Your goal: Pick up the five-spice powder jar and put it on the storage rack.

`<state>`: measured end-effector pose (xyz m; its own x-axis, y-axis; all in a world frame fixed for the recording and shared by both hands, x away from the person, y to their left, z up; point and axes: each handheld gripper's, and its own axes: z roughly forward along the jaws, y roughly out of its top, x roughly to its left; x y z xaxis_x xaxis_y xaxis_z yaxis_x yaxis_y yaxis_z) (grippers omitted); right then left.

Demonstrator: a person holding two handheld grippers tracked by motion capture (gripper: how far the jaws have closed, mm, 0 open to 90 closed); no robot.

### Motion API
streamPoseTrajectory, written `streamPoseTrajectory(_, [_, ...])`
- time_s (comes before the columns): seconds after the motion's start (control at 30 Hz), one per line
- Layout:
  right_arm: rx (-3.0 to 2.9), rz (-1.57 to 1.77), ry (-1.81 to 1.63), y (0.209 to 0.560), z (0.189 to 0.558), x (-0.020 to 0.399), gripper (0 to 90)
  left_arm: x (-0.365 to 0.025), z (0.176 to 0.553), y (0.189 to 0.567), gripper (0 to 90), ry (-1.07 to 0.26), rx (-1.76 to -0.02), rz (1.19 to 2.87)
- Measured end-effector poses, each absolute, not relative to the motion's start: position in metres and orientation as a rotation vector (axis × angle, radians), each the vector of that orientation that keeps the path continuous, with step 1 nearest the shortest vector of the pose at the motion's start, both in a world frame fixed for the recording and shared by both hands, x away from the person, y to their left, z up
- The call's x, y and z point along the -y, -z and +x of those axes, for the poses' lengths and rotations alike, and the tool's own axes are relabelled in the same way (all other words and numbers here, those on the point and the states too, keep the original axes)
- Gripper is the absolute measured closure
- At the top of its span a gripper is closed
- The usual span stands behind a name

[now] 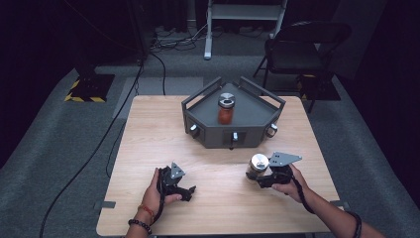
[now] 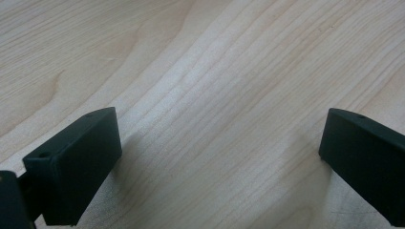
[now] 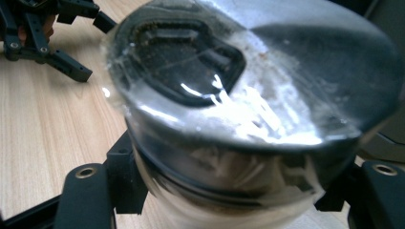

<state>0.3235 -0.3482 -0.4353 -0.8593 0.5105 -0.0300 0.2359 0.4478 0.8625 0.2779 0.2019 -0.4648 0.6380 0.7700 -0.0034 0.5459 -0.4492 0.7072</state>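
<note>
My right gripper (image 1: pixel 261 174) is closed on a jar (image 1: pixel 257 166) with a shiny metal lid (image 3: pixel 248 81); the jaws press the glass just under the lid, one on each side, and the jar is at the right front part of the wooden table (image 1: pixel 148 129). My left gripper (image 1: pixel 184 188) rests near the table surface with its jaws wide apart and nothing between them. Behind, a grey tray (image 1: pixel 257 129) already carries another jar (image 1: pixel 226 110) with red content. I think I should keep the squeeze steady, hold the jar upright, lift it over the tray wall, and put it beside the red one without touching it.
</note>
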Motion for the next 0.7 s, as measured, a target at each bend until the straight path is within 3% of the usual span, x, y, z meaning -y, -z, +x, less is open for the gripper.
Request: streamPoseTrajectory(0.7, [-2.329, 0.713, -1.352, 0.417, 0.315, 0.352, 30.8, -0.201, 0.277, 0.465, 0.5, -0.421, -1.025, 2.166])
